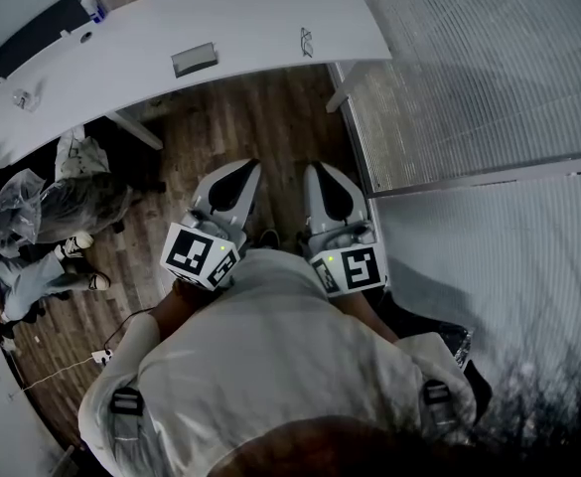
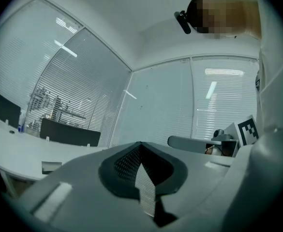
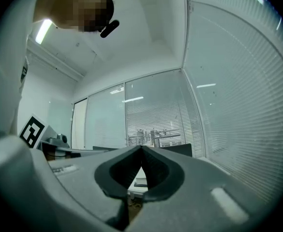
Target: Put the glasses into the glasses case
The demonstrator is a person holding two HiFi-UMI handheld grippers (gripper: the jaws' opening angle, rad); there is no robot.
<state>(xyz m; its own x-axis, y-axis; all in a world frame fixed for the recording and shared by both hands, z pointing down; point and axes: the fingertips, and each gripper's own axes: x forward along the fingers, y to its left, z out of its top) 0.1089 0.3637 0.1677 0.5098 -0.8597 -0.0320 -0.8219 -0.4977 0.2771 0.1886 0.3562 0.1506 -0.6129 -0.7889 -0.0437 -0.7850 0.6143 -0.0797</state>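
White curved worktop (image 1: 260, 18) carried the thin dark glasses (image 1: 307, 41) beside the grey rectangular glasses case (image 1: 194, 59), not yet inside. Left hand-held gripper (image 1: 246, 170) and right hand-held gripper (image 1: 317, 172) were both closed, empty, well apart from them.

The glasses case (image 1: 194, 59) is lying on the table (image 1: 260, 18), with the glasses (image 1: 307, 41) lying to its right, well apart. The left gripper (image 1: 240, 172) and right gripper (image 1: 322, 175) are hovering side by side before the table, above the floor (image 1: 260, 117).

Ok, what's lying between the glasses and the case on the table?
Nothing: in the head view, only bare white table runs between the case and the glasses.
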